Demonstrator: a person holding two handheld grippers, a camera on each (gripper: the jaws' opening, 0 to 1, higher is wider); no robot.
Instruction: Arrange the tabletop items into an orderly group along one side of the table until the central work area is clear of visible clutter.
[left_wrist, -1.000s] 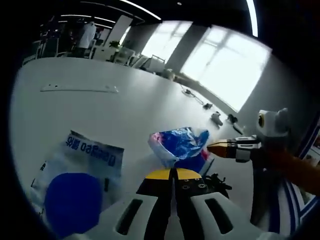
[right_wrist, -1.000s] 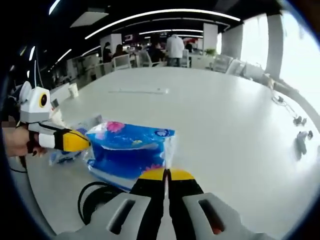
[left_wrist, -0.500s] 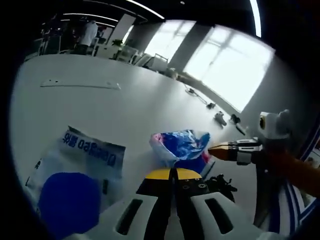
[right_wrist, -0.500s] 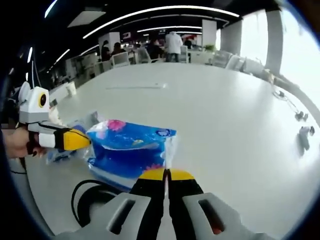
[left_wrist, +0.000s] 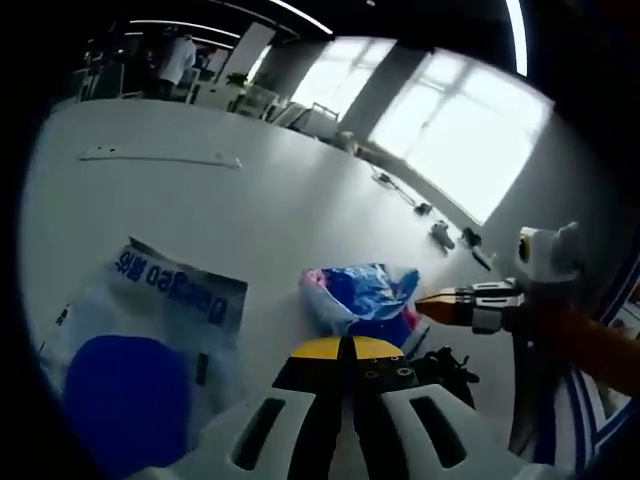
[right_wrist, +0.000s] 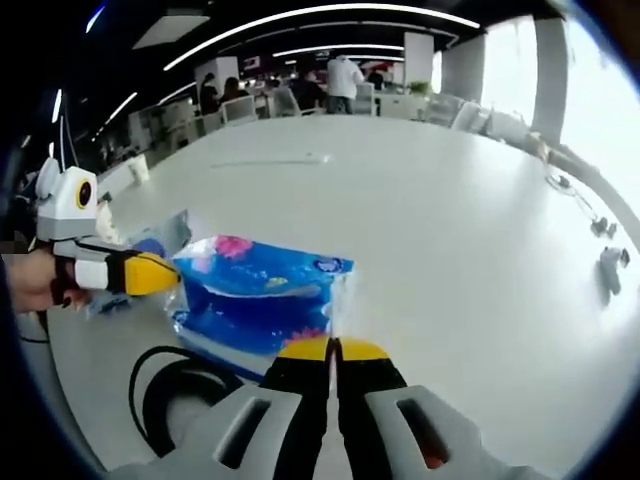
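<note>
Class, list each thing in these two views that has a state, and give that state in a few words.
Left gripper: shut, empty.
Right gripper: shut, empty.
Blue pack: lying flat on the table, sealed as far as shows.
White bag: lying flat, crumpled.
Black cable: coiled on the table.
Table: bare in the middle.

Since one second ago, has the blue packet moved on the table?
No. The blue packet lies in the same place beside the black cable; only the camera shifted.
</note>
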